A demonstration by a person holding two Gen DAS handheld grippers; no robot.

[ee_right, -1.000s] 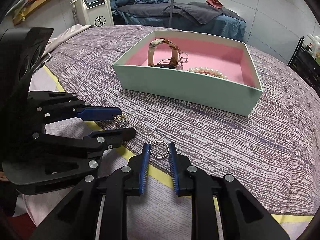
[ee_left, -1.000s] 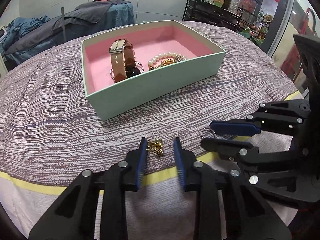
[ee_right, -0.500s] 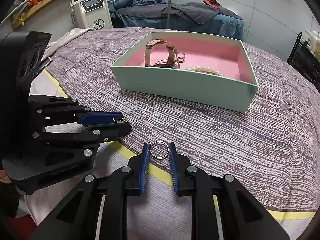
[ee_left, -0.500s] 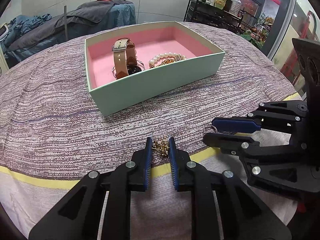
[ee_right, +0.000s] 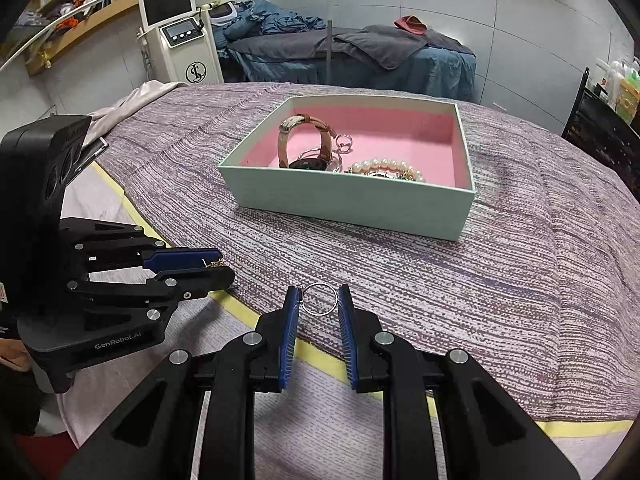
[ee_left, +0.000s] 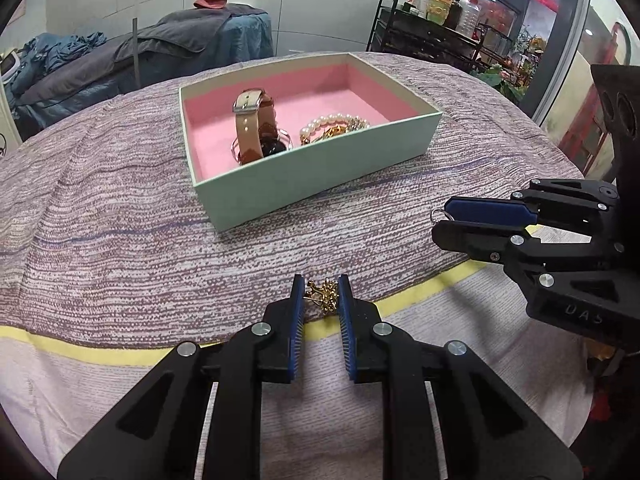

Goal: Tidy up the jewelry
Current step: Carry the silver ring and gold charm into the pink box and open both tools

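Both grippers sit at the near edge of the bed, and the box (ee_right: 352, 204) lies straight ahead of each, farther in on the striped cover (ee_left: 120, 240); the carry to come is forward and over the near wall. The left gripper (ee_left: 321, 294) has its fingers drawn in on a gold chain (ee_left: 323, 295), a small tangled clump bunched between the blue pads; the right gripper (ee_right: 319, 299) pinches a thin silver ring (ee_right: 319, 298), held on edge so its hoop faces the camera. From where I stand neither looks clearly nearer the box; the right comes at its long side squarely, the left at a corner.

The box is mint card outside, pink foam inside, open-topped with upright walls; already in it are a watch (ee_left: 256, 128) with a tan leather strap standing on its loop, a pearl bracelet (ee_left: 334, 122) and, seen from the right wrist, a second small ring (ee_right: 345, 145) beside the watch. The free pink floor lies toward the far side, I'd judge; the chain is limp and may snag on the ribbed pads, the ring stiff and slippery; the cover is coarse knit with a yellow stripe (ee_right: 320, 356) under both grippers.
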